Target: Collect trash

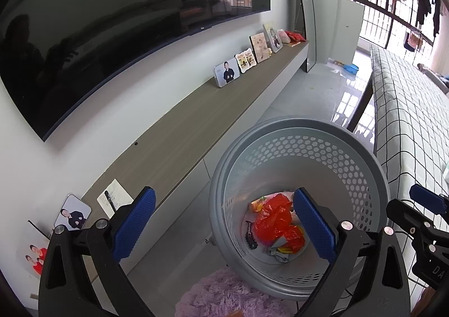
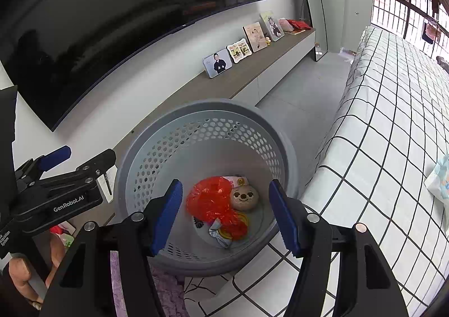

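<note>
A grey perforated basket (image 1: 364,176) stands on the floor between the TV shelf and the bed; it also shows in the right wrist view (image 2: 157,154). Inside lie a crumpled red plastic bag (image 1: 273,221) (image 2: 210,199), a round brown smiling-face toy (image 2: 244,197), a small grey wrapper (image 2: 219,232) and some yellow bits. My left gripper (image 1: 224,223) is open and empty above the basket's left rim. My right gripper (image 2: 226,214) is open and empty above the basket's mouth. The left gripper's fingers (image 2: 56,155) also show at the left of the right wrist view.
A long wooden shelf (image 1: 196,120) under a wall TV (image 1: 112,22) carries photo frames (image 1: 226,72) and a note with a pen (image 1: 113,199). A checked bed (image 2: 393,120) lies at the right. A pink fluffy rug (image 1: 224,297) lies below the basket.
</note>
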The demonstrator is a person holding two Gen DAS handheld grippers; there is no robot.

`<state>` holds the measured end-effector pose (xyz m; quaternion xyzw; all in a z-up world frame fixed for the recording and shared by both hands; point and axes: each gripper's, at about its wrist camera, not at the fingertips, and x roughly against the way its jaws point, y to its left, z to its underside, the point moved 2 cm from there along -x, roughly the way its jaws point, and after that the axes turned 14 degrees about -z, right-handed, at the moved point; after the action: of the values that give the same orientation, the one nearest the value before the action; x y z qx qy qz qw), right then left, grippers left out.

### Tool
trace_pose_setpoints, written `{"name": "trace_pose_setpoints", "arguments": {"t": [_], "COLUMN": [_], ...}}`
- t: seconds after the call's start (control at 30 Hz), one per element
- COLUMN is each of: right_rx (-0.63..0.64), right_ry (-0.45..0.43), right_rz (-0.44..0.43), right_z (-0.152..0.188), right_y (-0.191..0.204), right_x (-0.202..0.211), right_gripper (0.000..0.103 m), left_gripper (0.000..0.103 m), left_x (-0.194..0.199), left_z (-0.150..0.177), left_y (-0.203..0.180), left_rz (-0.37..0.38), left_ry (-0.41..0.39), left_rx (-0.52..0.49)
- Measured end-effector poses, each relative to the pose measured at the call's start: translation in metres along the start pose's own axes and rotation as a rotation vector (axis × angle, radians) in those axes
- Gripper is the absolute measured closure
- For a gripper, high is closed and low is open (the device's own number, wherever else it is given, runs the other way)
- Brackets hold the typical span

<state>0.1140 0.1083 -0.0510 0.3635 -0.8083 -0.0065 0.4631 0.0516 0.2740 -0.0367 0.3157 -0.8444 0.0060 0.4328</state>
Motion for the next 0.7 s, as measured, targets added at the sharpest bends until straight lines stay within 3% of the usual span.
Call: {"name": "trace_pose_setpoints", "arguments": {"t": [0.7], "right_rx": [0.002], "right_ry": [0.002], "right_rz": [0.000], "right_z": [-0.0001], "right_y": [0.0037], "right_x": [-0.0028], "right_gripper": [0.042], "left_gripper": [0.006], "left_x": [0.0023], "left_z": [0.0011], "left_y": [0.0001], "left_rz": [0.002], "left_ry": [-0.001], "left_rx": [-0.011]}}
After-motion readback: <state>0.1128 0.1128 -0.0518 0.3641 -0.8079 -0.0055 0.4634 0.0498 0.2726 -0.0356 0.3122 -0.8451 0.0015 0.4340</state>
